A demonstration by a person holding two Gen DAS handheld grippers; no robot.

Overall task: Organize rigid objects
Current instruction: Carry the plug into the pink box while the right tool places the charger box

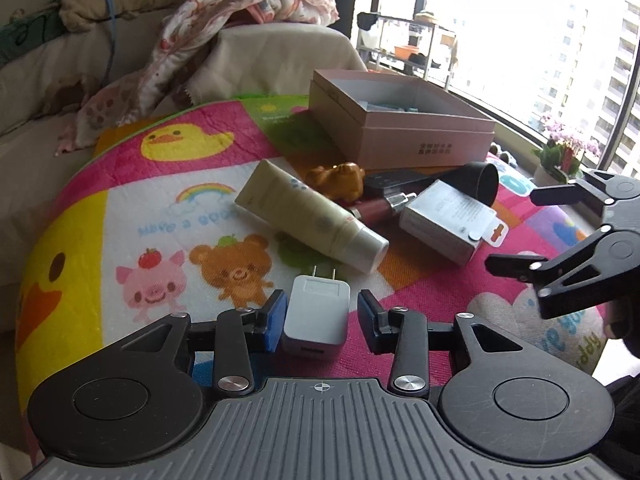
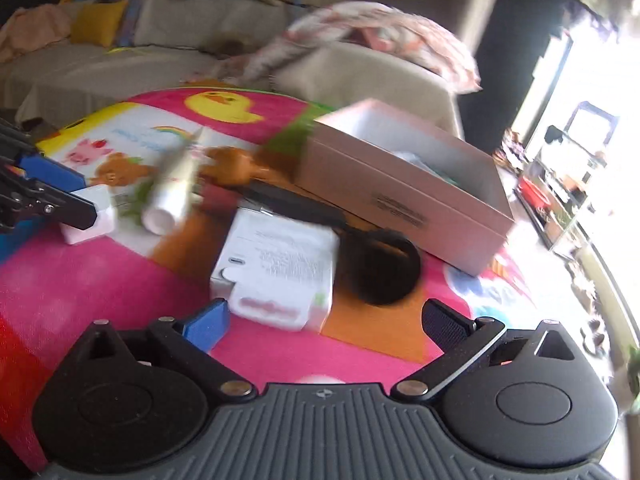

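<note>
With my left gripper (image 1: 318, 320) spread around the white plastic plug charger (image 1: 316, 318), I'd centre before squeezing, right gripper (image 2: 324, 320) idling agape.

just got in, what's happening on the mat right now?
Tidy-up in progress. The left gripper is open around a white charger plug on the cartoon mat, not clamped yet. The right gripper is open, empty, facing a small white box. A cream tube, a brown figurine and a black cup lie loose beside the open pink box.
</note>
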